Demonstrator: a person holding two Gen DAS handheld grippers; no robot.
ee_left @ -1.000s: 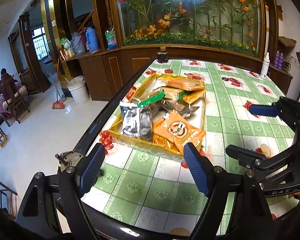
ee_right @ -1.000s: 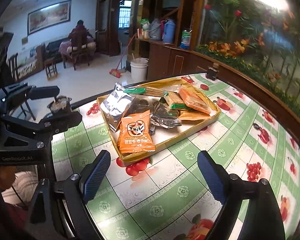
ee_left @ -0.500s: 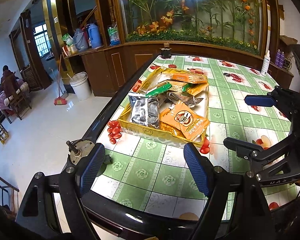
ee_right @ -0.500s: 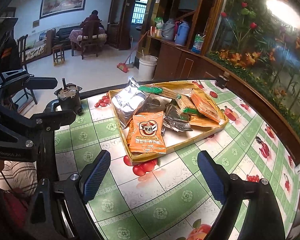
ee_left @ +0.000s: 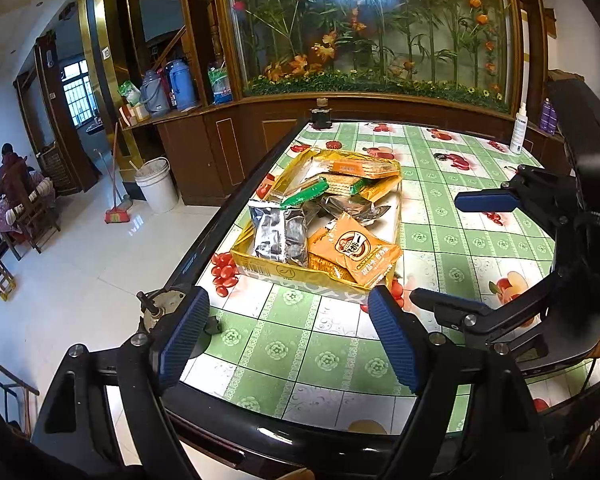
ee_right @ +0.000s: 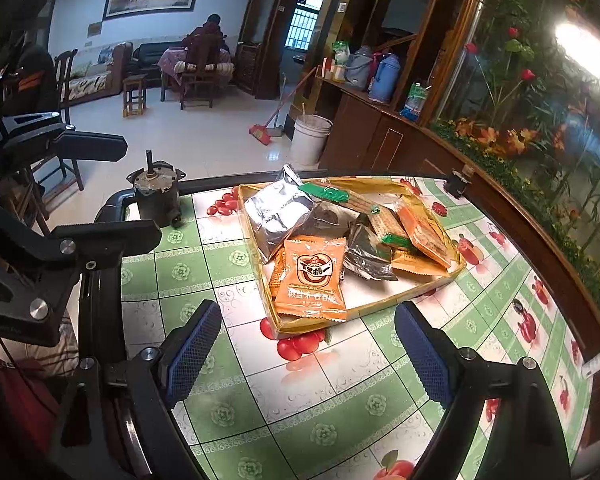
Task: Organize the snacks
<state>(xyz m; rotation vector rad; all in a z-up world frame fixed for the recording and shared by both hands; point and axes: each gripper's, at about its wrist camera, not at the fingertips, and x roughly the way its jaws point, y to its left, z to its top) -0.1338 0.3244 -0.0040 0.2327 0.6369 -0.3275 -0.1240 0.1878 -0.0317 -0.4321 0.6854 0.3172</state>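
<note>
A yellow tray (ee_left: 260, 269) (ee_right: 416, 290) of snack packets sits near the table's left edge. An orange packet (ee_left: 360, 249) (ee_right: 312, 280) lies at its near end, beside a silver packet (ee_left: 274, 232) (ee_right: 278, 212). Green-ended cracker packs (ee_left: 304, 195) (ee_right: 328, 194) and more orange packs (ee_left: 360, 168) (ee_right: 422, 232) lie further back. My left gripper (ee_left: 288, 338) is open and empty, short of the tray. My right gripper (ee_right: 308, 354) is open and empty, also short of the tray; it shows in the left wrist view (ee_left: 468, 252).
The table (ee_left: 452, 240) has a green checked fruit-print cloth and a dark rim. A small motor (ee_right: 156, 196) stands at its corner. A white spray bottle (ee_left: 519, 128) stands at the far right. A wooden cabinet (ee_left: 340, 116) with a flower display backs the table.
Both grippers have drawn back from the tray, which now looks smaller and farther. Both stay open and empty. The snacks have not moved.
</note>
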